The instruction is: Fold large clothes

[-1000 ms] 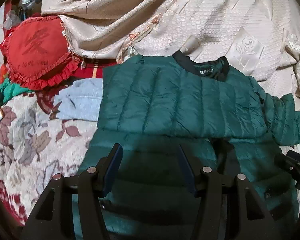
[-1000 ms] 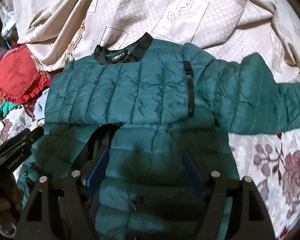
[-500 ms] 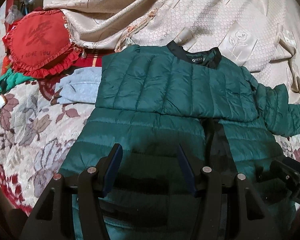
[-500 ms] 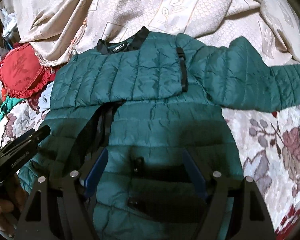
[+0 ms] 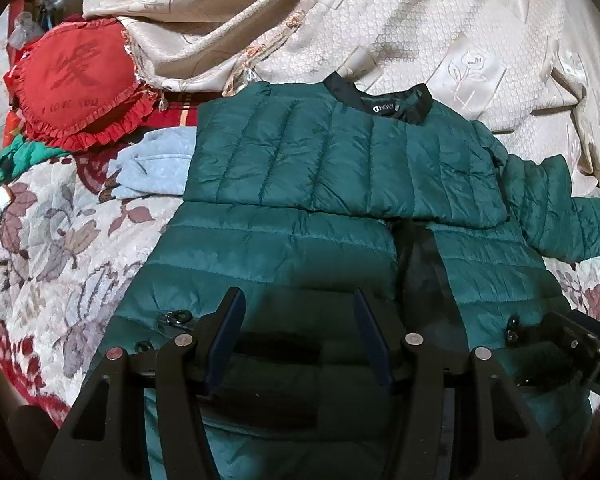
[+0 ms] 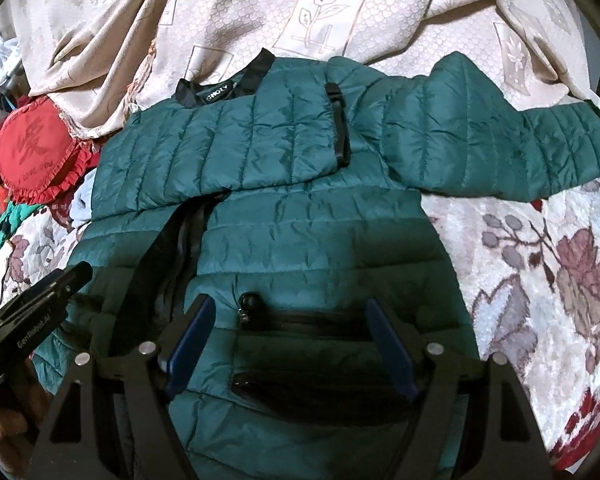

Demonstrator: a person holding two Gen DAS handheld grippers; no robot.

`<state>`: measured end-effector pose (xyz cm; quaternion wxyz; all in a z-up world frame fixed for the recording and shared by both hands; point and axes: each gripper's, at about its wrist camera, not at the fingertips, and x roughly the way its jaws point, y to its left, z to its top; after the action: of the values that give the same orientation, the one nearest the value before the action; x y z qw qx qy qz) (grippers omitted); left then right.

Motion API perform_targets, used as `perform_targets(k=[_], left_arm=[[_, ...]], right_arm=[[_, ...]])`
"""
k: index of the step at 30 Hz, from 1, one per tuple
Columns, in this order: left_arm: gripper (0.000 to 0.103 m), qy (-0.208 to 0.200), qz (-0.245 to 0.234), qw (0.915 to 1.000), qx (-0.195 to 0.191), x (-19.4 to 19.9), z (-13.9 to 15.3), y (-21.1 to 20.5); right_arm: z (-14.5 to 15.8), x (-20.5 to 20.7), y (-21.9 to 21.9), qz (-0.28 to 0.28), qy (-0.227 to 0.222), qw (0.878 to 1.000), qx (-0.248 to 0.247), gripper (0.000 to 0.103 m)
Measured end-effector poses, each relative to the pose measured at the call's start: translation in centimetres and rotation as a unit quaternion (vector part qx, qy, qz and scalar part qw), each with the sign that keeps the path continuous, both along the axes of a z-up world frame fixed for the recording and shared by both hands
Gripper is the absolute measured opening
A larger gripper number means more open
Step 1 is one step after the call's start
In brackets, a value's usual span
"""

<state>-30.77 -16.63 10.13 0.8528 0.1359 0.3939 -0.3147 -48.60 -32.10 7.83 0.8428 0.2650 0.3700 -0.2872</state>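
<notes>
Tools hover low over the hem of the dark green quilted puffer jacket (image 5: 340,168) — left tool (image 5: 298,328) and right tool (image 6: 288,332) both spread apart, gripping nothing. The jacket lies on the floral bedspread (image 6: 540,272), one sleeve folded across its chest.

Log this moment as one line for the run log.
stage: mid-fold | green puffer jacket: flat on bed, left sleeve folded across chest, right sleeve spread out | left gripper: open, empty | right gripper: open, empty

quilted, faintly glossy green jacket (image 5: 340,168) on matt, textured floral bedspread (image 5: 52,248)
</notes>
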Motion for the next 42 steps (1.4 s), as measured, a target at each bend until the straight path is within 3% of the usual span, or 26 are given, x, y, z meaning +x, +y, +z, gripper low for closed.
perform_targets(k=[42], left_arm=[[0.038,0.017,-0.034,0.9993,0.004,-1.4,-0.9,-2.6]], right_arm=[[-1.4,0.2,-1.6,-0.021,0.018,1.0,0.012,0.082]])
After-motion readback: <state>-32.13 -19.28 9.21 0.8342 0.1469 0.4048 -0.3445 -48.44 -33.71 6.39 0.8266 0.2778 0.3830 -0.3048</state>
